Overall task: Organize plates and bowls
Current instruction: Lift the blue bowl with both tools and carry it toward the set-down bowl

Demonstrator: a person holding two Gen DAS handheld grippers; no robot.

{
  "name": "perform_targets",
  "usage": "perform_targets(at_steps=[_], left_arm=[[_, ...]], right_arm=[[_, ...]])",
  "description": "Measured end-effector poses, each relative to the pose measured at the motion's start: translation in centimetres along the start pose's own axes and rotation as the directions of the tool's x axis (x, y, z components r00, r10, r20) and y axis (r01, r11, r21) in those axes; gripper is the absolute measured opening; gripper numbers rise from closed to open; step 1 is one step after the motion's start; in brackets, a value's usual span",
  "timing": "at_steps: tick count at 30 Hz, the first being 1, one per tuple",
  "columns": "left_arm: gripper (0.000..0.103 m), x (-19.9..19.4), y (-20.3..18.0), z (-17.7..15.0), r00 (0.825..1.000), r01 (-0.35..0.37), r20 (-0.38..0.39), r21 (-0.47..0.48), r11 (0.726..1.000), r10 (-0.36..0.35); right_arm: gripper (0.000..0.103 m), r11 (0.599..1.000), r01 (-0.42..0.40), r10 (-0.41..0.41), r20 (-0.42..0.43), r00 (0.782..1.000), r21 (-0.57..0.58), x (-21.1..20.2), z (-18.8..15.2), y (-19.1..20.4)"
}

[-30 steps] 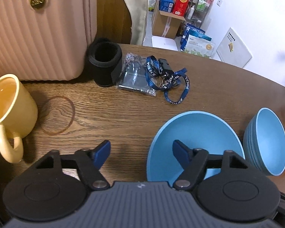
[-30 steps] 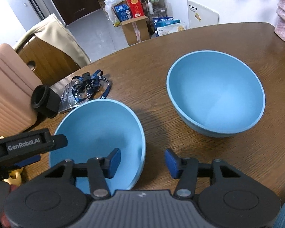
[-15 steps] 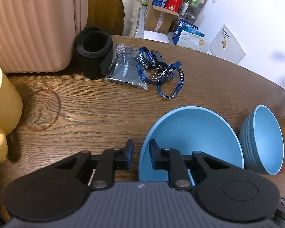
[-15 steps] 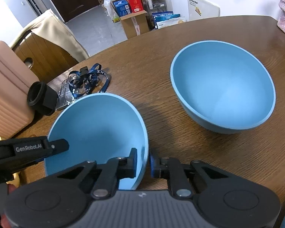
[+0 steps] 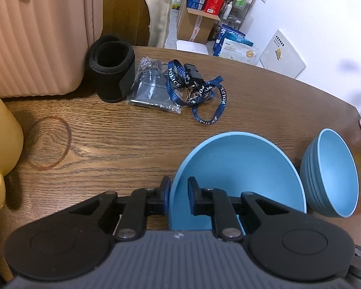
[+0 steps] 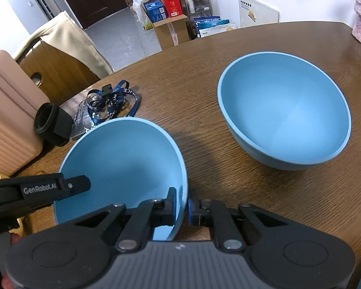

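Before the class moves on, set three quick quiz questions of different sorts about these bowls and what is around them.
1. True or false: the right tool is clamped on the rim of the near bowl.
2. Which word is printed on the blue lanyard?
3. The far bowl is: A) upright on the table; B) upside down; C) nested inside the near bowl.

Key: 1 true; 2 POLICE; 3 A.
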State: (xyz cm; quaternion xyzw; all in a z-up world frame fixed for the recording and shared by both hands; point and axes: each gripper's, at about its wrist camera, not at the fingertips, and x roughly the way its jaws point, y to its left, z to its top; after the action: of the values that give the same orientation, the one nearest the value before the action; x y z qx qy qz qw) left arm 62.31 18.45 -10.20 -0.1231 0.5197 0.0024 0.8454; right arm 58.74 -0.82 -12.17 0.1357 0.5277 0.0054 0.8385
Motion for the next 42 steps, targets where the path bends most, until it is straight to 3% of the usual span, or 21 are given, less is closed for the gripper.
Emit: perform_targets(at_steps=[22,42], left_arm=[[0.016,-3.8,0.1,-0.8,0.998,0.032,0.052,0.007,0.999,-0.032],[0.016,-9.1,-1.2,-4.6,0.993,0.071,0.090,0.046,0.996,-0.075]], right_arm=[[0.009,1.000,-0.002,0.001,0.062,0.998,0.006,-3.7,-1.6,0.5],[0.009,0.999,0.026,-0.029,0.110,0.994,0.022,-9.6,-5.7,-0.4]])
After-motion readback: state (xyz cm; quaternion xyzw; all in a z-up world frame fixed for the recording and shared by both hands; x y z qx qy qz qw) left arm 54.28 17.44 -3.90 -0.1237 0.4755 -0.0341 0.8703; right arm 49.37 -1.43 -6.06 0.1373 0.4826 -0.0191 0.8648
